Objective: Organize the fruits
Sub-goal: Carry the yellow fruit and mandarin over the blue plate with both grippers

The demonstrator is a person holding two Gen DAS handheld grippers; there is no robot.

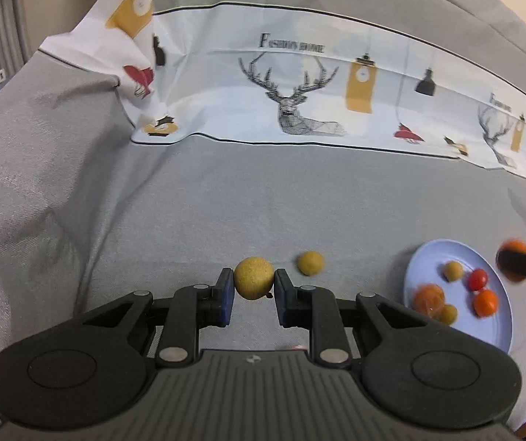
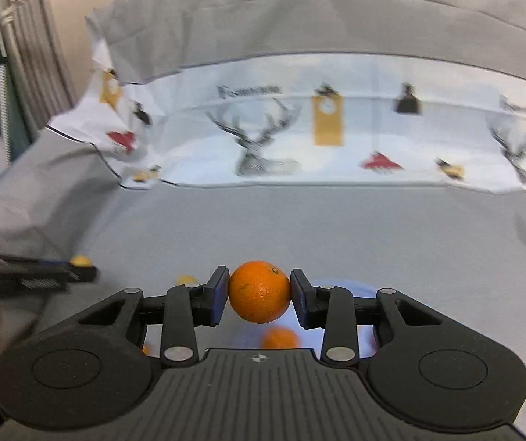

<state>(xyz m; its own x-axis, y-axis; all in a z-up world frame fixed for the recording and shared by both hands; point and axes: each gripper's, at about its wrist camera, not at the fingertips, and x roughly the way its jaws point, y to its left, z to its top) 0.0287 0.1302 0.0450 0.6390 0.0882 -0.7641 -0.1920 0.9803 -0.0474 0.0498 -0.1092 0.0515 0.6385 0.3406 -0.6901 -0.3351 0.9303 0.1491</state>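
My left gripper (image 1: 254, 284) is shut on a yellow-brown round fruit (image 1: 253, 277) just above the grey cloth. A second yellow-brown fruit (image 1: 310, 262) lies just to its right. A pale blue plate (image 1: 501, 330) at the right holds several small fruits, orange, red and yellow. My right gripper (image 2: 259, 294) is shut on an orange (image 2: 260, 291) and holds it above the plate (image 2: 358, 290). In the left wrist view the right gripper (image 1: 512, 261) shows blurred at the plate's far right edge with the orange (image 1: 516, 248).
A grey cloth (image 1: 263, 191) covers the surface. A white printed cloth with deer and lamps (image 1: 299, 95) lies across the back. The left gripper (image 2: 79, 270) shows at the left of the right wrist view. A loose fruit (image 2: 185, 279) lies on the cloth.
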